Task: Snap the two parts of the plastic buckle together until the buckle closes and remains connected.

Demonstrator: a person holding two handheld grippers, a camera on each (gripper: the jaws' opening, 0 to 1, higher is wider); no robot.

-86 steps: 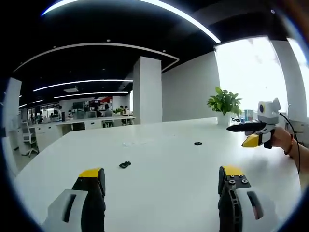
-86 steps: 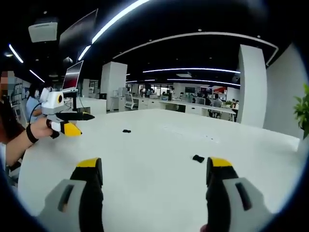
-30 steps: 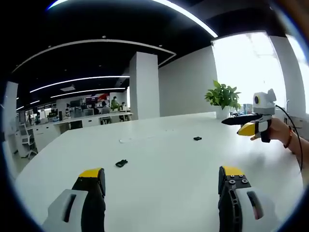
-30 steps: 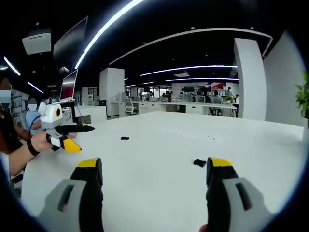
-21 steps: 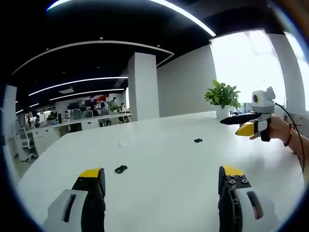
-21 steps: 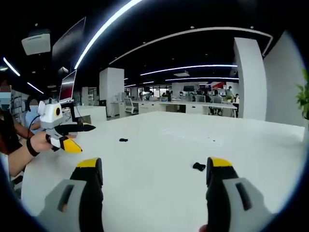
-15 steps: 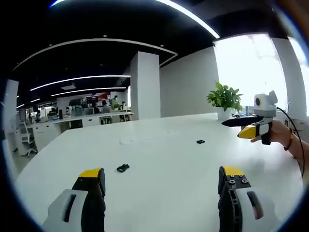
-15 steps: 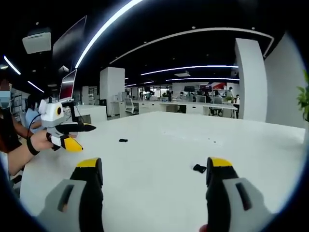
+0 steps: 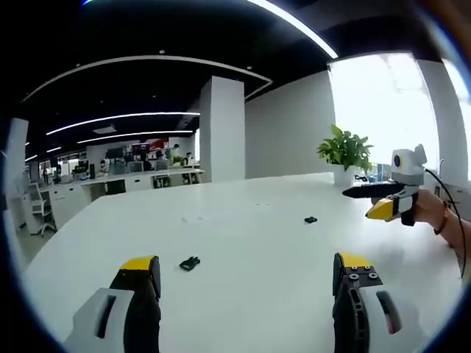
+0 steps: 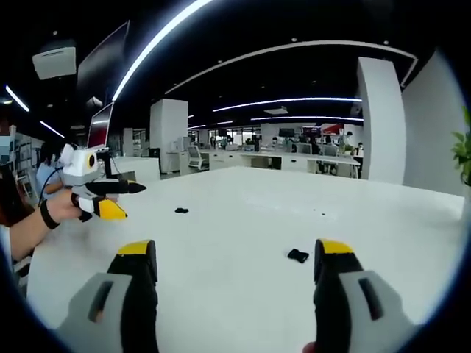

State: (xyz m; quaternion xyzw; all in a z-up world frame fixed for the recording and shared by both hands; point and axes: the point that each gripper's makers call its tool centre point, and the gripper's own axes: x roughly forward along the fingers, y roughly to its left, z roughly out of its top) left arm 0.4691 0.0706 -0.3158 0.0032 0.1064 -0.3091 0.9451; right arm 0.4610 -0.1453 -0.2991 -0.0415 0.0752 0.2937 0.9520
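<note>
The left gripper (image 9: 246, 283) hovers level over the white worktop (image 9: 257, 257), fingers released and empty; one buckle half (image 9: 190, 262) lies just beyond its left finger. The right gripper (image 10: 235, 283) is likewise spread and empty, the other buckle half (image 10: 298, 256) just inside its right finger. Both pieces are small, perhaps lying flat, so a shallow pinch could skid one away.
</note>
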